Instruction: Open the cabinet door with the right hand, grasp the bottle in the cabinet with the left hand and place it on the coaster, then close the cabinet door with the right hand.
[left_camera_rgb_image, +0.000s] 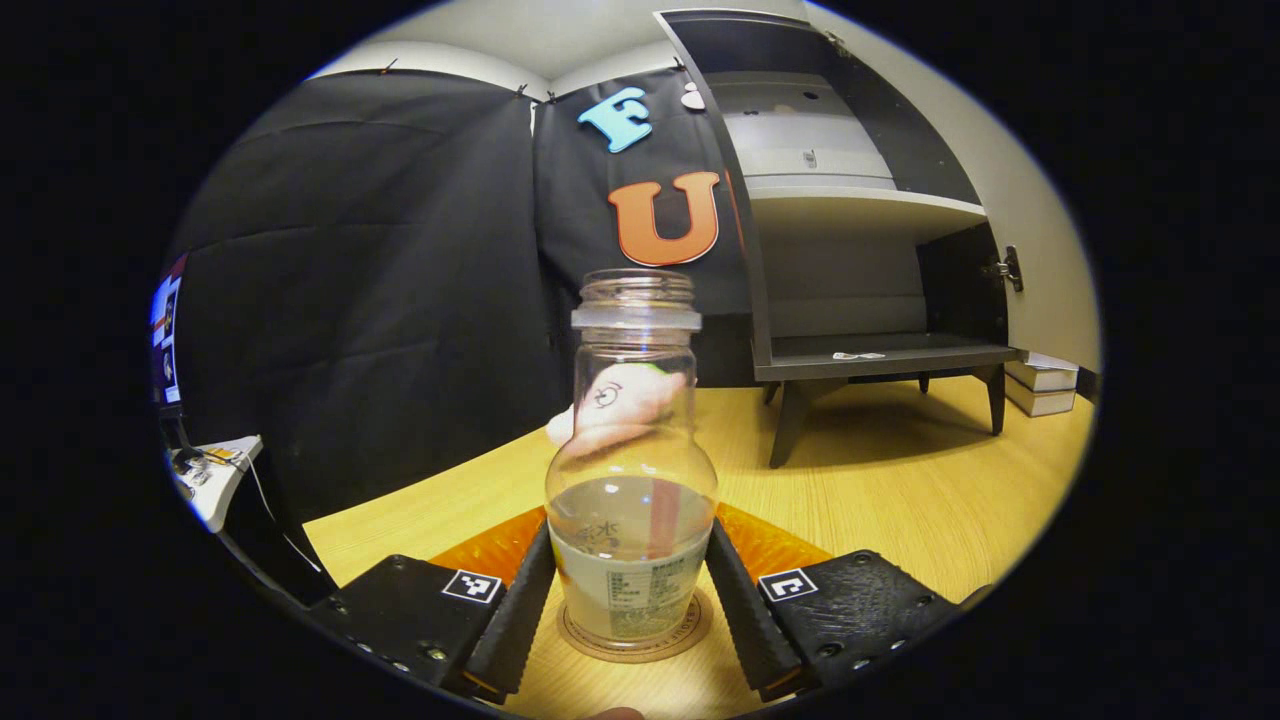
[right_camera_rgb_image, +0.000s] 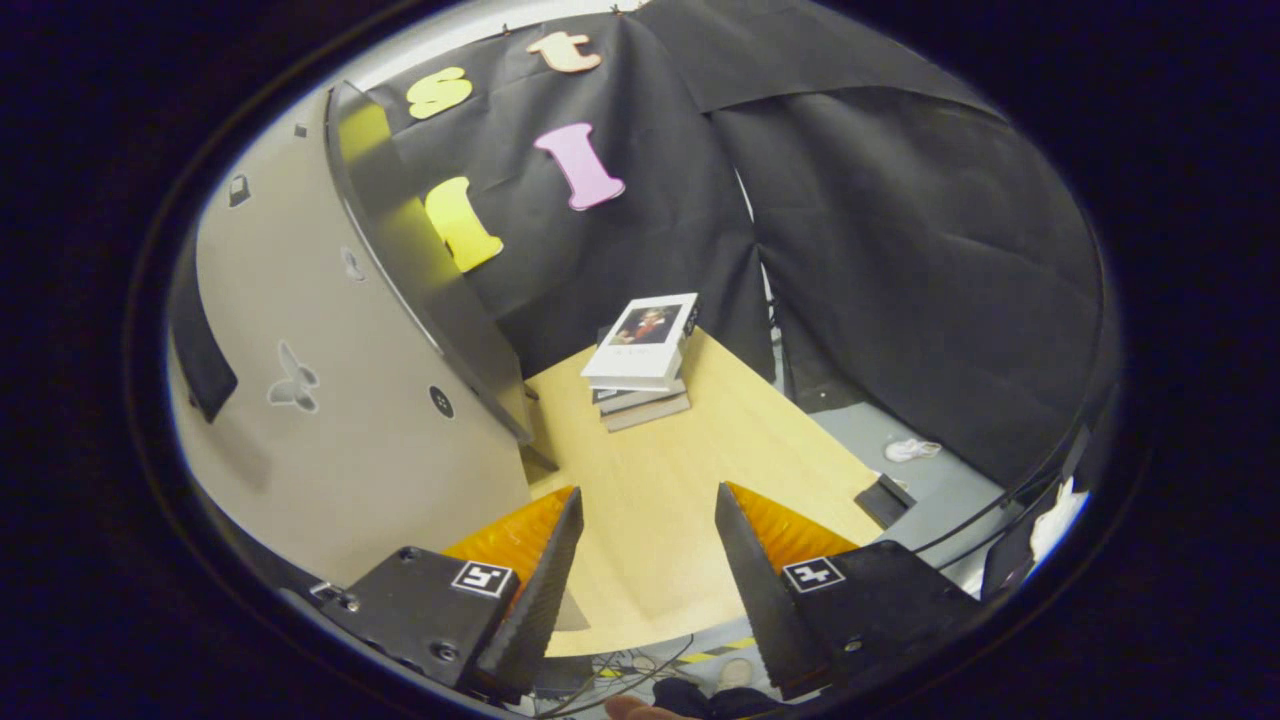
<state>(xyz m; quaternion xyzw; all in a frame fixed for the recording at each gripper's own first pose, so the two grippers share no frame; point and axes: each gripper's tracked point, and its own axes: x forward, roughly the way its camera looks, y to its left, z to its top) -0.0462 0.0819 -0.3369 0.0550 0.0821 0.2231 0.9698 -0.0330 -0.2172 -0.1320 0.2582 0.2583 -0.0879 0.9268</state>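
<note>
**Bottle on the coaster, cabinet door open**

In the left gripper view, the left gripper (left_camera_rgb_image: 630, 590) sits low over the wooden table (left_camera_rgb_image: 900, 510) with its two fingers (left_camera_rgb_image: 520, 610) flanking the bottle (left_camera_rgb_image: 632, 480). The fingers lie against the bottle's lower sides, though whether they press on it cannot be told. The bottle is clear, capless and upright, partly filled with liquid, and it stands on the round coaster (left_camera_rgb_image: 630, 645), whose rim shows beneath its base. Behind the bottle a pale soft toy (left_camera_rgb_image: 625, 405) is seen through the glass. Farther back to the right stands the cabinet (left_camera_rgb_image: 860, 260) on short legs, its shelves exposed; bare tabletop lies between it and the bottle.

In the right gripper view, the right gripper (right_camera_rgb_image: 645, 560) has its jaws spread wide with nothing between them, above the table's near edge. The open cabinet door (right_camera_rgb_image: 340, 400) stands close on the left, just beside the left finger. Beyond, a stack of books (right_camera_rgb_image: 645, 360) rests near the table's far end, with open table (right_camera_rgb_image: 660, 480) in between.
</note>
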